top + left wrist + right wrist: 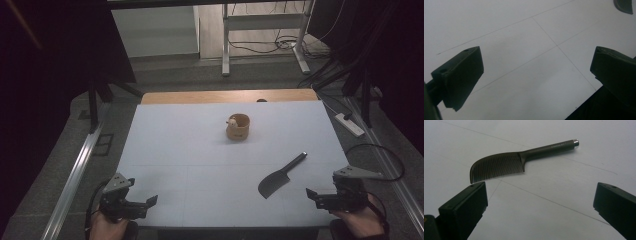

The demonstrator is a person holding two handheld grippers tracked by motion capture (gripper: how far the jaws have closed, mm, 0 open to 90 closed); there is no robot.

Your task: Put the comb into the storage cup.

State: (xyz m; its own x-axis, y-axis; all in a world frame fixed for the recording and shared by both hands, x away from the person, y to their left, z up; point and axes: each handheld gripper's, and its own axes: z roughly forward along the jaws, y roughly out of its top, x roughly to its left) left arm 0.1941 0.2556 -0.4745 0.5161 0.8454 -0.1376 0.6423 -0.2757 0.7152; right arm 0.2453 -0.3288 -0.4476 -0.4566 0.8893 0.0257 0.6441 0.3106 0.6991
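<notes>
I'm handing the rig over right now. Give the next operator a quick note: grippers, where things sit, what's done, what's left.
Left gripper: open, empty, at the near left edge of the table.
Right gripper: open, empty, at the near right edge, facing the comb.
Comb: flat on the table just ahead of the right gripper, untouched, handle pointing away.
Wooden cup: upright, mid-table toward the far side, with something small and pale at its rim.
Done: nothing picked up yet.
Left: likely grasp the comb with the right gripper; the cup may be where it goes.
</notes>
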